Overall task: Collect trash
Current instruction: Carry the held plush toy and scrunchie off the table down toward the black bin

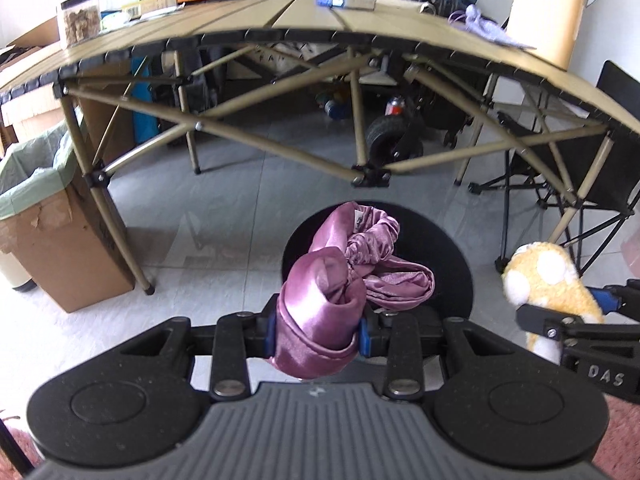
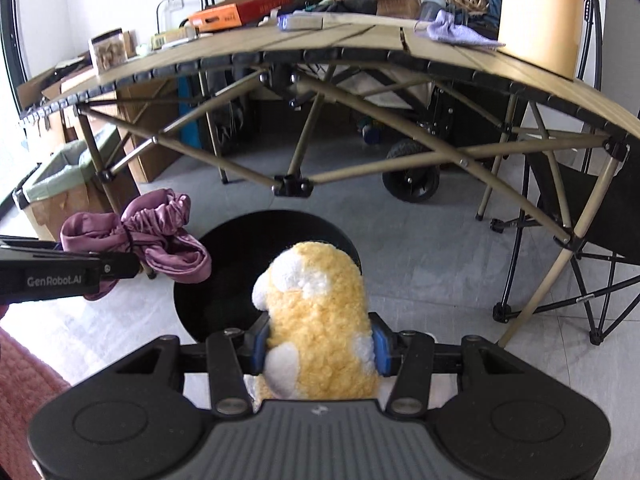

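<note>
My left gripper [image 1: 316, 338] is shut on a bunched pink satin cloth [image 1: 320, 312] with a ruffled elastic edge. It hangs over a round black bin [image 1: 452, 264] on the grey floor. My right gripper [image 2: 320, 346] is shut on a fluffy yellow and white plush toy [image 2: 316, 320], held above the same black bin [image 2: 224, 280]. In the right wrist view the pink cloth [image 2: 160, 236] and the left gripper's finger [image 2: 116, 266] show at the left. In the left wrist view the plush toy [image 1: 548, 280] shows at the right edge.
A tan folding table [image 1: 360, 40] with crossed legs stands ahead, loaded with boxes, a jar and a purple rag [image 2: 456, 32]. A cardboard box lined with a green bag [image 1: 44, 216] stands at the left. A black folding chair [image 2: 592, 240] is at the right, a wheeled cart [image 2: 412, 176] under the table.
</note>
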`<state>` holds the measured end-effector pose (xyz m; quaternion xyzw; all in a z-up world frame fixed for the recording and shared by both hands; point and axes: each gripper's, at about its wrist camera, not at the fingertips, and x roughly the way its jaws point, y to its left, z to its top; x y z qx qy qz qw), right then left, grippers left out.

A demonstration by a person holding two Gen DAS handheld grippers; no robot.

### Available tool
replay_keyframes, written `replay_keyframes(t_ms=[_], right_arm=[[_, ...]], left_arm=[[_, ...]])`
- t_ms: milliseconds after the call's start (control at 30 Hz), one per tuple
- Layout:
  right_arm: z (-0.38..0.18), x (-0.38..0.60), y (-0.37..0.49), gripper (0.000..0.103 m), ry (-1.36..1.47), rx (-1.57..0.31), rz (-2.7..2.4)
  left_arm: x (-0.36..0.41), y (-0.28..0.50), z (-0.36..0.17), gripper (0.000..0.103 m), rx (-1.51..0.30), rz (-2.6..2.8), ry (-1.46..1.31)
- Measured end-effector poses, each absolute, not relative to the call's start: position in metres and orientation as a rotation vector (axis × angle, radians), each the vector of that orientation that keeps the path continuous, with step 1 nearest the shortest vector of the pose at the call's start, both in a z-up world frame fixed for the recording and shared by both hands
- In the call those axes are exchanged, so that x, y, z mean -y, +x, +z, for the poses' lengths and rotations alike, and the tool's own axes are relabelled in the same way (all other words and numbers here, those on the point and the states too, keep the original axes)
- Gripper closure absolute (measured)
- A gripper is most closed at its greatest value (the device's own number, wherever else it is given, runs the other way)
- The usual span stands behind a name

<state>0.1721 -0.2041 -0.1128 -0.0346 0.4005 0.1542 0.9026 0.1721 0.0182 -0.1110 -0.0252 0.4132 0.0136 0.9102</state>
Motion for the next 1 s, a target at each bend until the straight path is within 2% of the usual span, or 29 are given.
replay_keyframes(t_ms=[400, 1000], right_arm=[[-0.126, 0.198, 0.185, 0.056, -0.07, -0.894, 0.292], [-0.125, 0.171, 0.214, 0.056, -0.062, -0.896, 0.312]], left_arm=[[-0.037, 0.177, -0.125, 0.067, -0.922, 0.128, -0.073], [-0.074, 0.191, -0.127, 0.067, -0.963, 0.222, -0.15]])
